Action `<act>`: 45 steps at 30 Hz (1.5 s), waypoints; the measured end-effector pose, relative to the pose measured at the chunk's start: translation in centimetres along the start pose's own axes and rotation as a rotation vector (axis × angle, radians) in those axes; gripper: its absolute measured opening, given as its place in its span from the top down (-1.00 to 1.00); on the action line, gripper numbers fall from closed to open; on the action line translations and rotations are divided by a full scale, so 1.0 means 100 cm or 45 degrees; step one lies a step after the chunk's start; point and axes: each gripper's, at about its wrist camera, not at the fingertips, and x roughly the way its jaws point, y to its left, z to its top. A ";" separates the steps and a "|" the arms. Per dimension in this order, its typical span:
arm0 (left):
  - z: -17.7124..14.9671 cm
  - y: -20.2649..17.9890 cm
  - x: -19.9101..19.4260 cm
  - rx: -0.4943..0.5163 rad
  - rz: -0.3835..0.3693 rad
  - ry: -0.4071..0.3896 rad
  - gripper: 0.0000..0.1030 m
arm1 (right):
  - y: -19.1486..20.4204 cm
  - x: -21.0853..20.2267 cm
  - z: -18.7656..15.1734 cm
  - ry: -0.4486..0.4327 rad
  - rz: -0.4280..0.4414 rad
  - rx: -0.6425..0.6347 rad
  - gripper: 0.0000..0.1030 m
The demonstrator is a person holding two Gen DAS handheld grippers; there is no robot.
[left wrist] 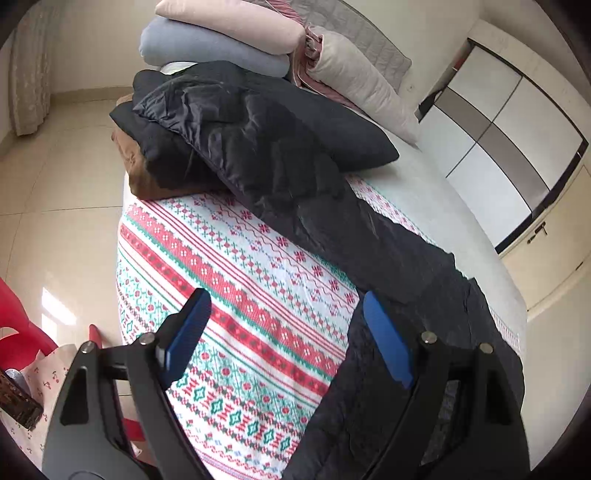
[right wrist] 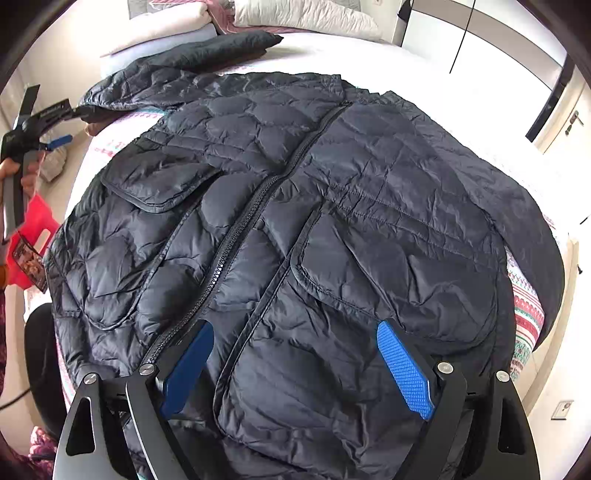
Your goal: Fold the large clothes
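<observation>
A large black quilted puffer jacket lies spread front-up on the bed, zipper closed, two flap pockets showing. My right gripper is open and empty, hovering over the jacket's lower hem. In the left wrist view the jacket's sleeve stretches diagonally across the patterned blanket toward a black folded item. My left gripper is open and empty above the blanket, its right finger by the jacket's edge. The left gripper also shows in the right wrist view, held off the bed's left side.
Folded bedding and pillows are stacked at the head of the bed, with a brown item under the black pile. A red plastic stool stands on the tiled floor to the left. Wardrobe doors lie to the right.
</observation>
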 end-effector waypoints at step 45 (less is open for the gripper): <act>-0.002 -0.226 0.019 0.622 -0.524 0.015 0.92 | -0.013 0.015 0.092 -0.082 0.016 -0.016 -0.77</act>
